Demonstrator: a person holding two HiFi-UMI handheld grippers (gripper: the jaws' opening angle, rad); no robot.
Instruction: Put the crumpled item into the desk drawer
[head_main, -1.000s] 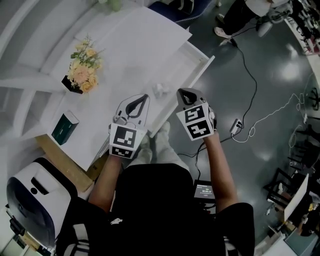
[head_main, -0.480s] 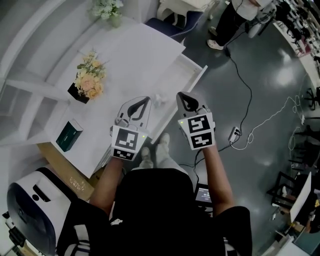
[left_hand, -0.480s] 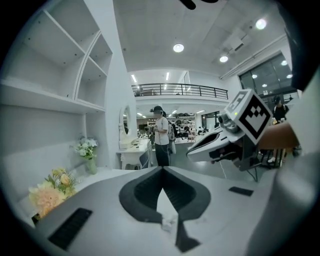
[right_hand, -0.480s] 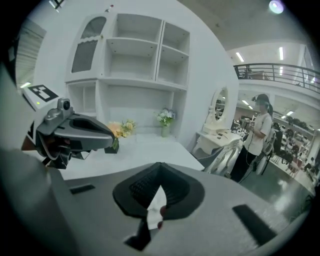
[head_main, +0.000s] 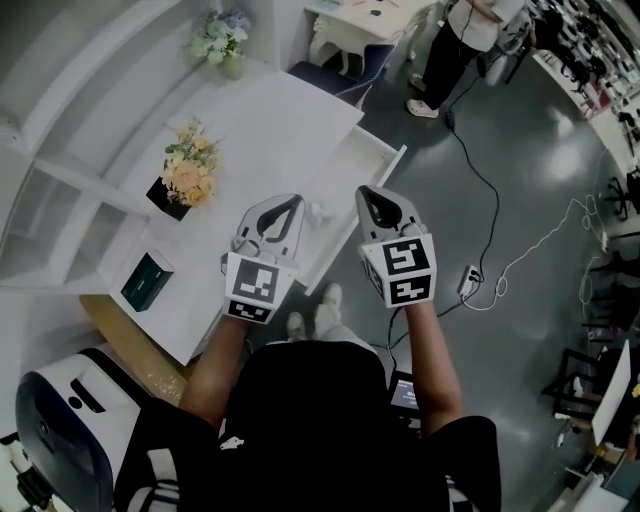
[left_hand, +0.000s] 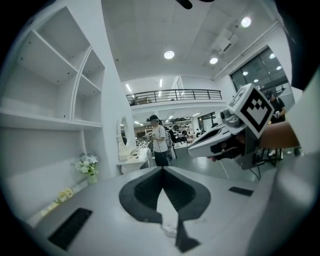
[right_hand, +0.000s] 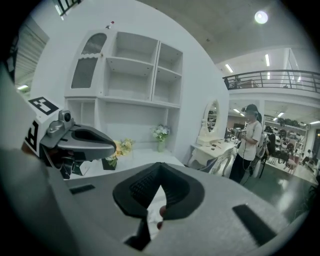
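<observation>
white paper wad, the crumpled item (head_main: 320, 211), sits right where the bench (head_main: 280, 130) meets the open drawer (head_main: 390, 165), and from the head view i can't say whether it rests on the bench edge or is already down inside the drawer. it lies between the two tools, just ahead of them.

left claw (head_main: 292, 199) – jaws pressed together at the tips, nothing between them. right claw (head_main: 364, 190) – same story, closed and empty. both hang above the bench, aimed forward and slightly down, well clear of the wad.

so the pick looks like the step in hand, if the wad is not in already. my call: spread one claw's jaws wide before descending, come down steeply over the wad so the pads straddle it, and close gently, since crushed paper gives and can squirt sideways off the edge. the nearer left claw seems the natural choice, with the right one kept out of the drawer's path.

as for heading, the wad reads as a roughly round lump with no clear long axis, too small here to name any direction it points.
</observation>
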